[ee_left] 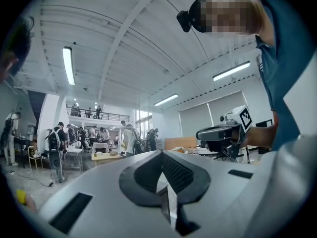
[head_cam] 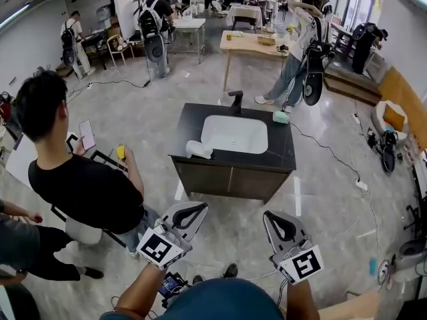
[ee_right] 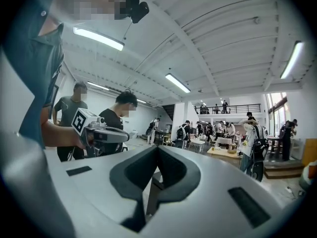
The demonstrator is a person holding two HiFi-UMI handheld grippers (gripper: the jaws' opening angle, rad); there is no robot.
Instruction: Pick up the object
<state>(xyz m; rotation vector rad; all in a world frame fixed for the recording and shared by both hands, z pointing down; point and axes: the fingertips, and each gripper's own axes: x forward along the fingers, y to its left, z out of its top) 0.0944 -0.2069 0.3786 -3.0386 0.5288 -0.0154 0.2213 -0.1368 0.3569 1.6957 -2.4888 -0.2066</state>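
Down by the body, left gripper (head_cam: 197,210): jaws together, empty.
Right gripper (head_cam: 271,217): jaws together, empty.
Object: probably the white item (head_cam: 199,150) on the sink counter (head_cam: 280,153), well apart from both.
Progress: nothing lifted; approach and grasp remain.

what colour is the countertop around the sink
Black countertop, with a white basin set in it; it shows best in the head view.

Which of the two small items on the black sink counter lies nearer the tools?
The white item at the counter's front left edge; the pale green one sits at the far right corner.
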